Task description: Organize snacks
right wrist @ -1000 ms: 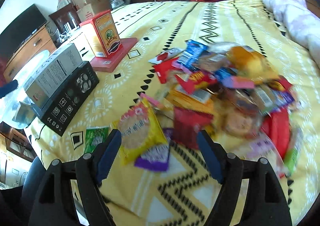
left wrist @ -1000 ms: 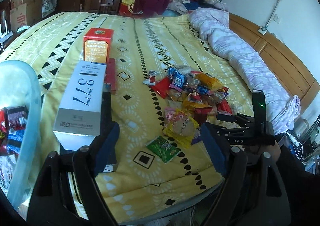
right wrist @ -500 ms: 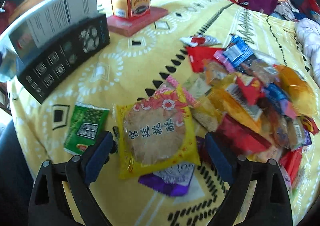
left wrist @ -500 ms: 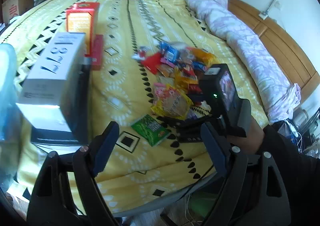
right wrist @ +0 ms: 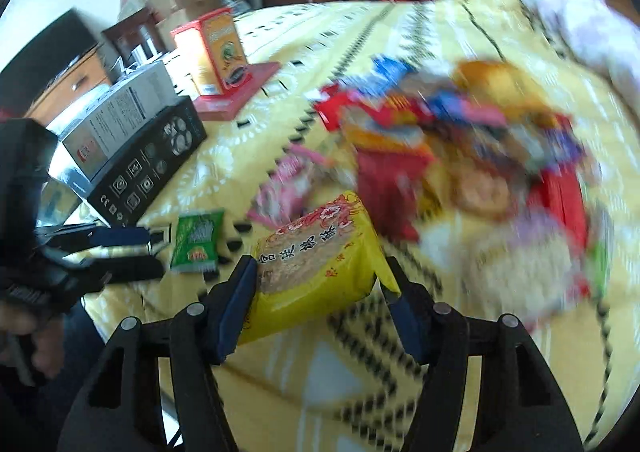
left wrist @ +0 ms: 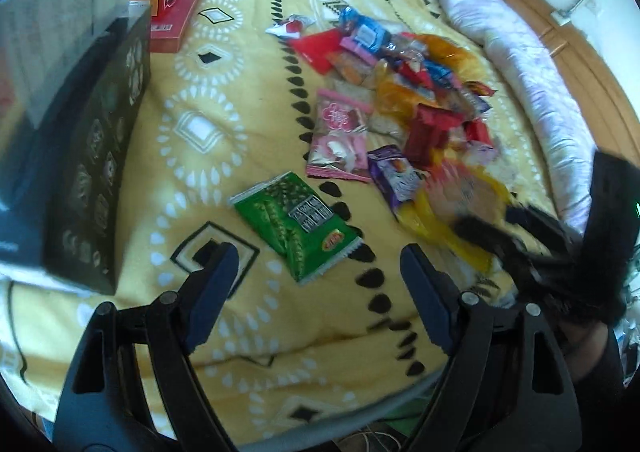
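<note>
On the bed's near edge, my right gripper (right wrist: pixel 320 292) jaws have just been closing and now pinch the yellow cookie packet (right wrist: pixel 316 256), lifted off the snack pile (right wrist: pixel 460 155). First pick looks secured. Packet is crinkly, round biscuit inside, tilted between the pads. Left gripper (left wrist: pixel 320 284) has dropped toward the green packet (left wrist: pixel 296 223), jaws open, nothing held.

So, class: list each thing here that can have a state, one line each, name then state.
Right gripper: jaws just closing, shut on the yellow pastry packet.
Yellow pastry packet: gripped, sealed.
Left gripper: open, empty.
Green snack packet: flat on the bedspread, sealed.
Orange-red box: upright.
</note>
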{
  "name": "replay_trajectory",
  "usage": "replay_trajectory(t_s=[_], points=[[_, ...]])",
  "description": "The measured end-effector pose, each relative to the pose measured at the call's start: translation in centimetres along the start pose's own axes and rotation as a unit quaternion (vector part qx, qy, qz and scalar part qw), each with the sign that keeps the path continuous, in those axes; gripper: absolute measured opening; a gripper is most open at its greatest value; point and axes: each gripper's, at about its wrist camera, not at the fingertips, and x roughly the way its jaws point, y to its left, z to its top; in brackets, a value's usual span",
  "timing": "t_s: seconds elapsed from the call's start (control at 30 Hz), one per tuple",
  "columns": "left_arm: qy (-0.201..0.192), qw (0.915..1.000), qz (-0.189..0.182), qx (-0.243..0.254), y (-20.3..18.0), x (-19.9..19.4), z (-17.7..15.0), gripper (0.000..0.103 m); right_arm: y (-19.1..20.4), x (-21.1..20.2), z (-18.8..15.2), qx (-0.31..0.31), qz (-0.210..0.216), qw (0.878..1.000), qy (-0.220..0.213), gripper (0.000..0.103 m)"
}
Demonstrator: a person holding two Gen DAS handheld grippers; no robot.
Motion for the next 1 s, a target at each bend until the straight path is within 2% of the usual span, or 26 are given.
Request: replay_trajectory(t_s=[0.13,0.2,0.3,0.33,0.37,0.47,0.53,0.77,0.87,0.93,0.97,1.0], points=[[-0.003,0.9994,0.025,0.025,-0.1,1.9,0.7,0.083,-1.4,0.1,-2.3,0.031,0.004,0.999,0.020,0.067],[0.003,0.9990,0.018,0.041,0.0,3.1,1.1,0.083,-1.7,0.0,-2.6,0.037,0.008,0.999,0.020,0.067],[-0.025,0.9936,-0.008,0.110,-1.0,3.1,1.1,0.083,-1.4,0.0,-2.4,0.029,0.009,0.999,0.027,0.070],[-0.031,0.9919,-0.006,0.123,-1.3,3.0,1.0,0.084,-1.4,-0.1,-2.3,0.026,0.009,0.999,0.025,0.076],[-0.031,0.9919,-0.001,0.123,-1.2,2.9,0.9,0.084,-1.4,-0.4,-2.2,0.024,0.004,1.000,0.020,0.081],[-0.023,0.9951,0.023,0.093,-0.3,2.5,0.7,0.085,-1.5,-1.2,-1.7,0.025,-0.001,1.000,0.007,0.084],[-0.021,0.9962,0.034,0.077,0.2,2.2,0.2,0.085,-1.5,-1.3,-1.3,0.022,0.003,1.000,0.007,0.089],[-0.019,0.9962,0.058,0.062,-0.4,3.2,0.4,0.086,-0.5,0.9,-0.4,-0.010,0.006,0.998,0.055,0.091],[-0.018,0.9955,0.071,0.060,-0.4,4.0,0.7,0.084,-0.4,2.1,-0.5,-0.012,-0.006,0.997,0.074,0.091],[-0.019,0.9944,0.077,0.070,-0.7,4.1,0.6,0.075,-0.7,2.7,-0.8,-0.006,-0.004,0.997,0.079,0.089],[-0.019,0.9938,0.077,0.078,-0.8,4.0,0.6,0.063,-0.8,2.8,-0.9,-0.005,-0.007,0.997,0.076,0.082],[-0.020,0.9934,0.077,0.083,-0.8,3.9,0.5,0.048,-0.9,2.8,-1.0,-0.004,-0.012,0.997,0.072,0.080]])
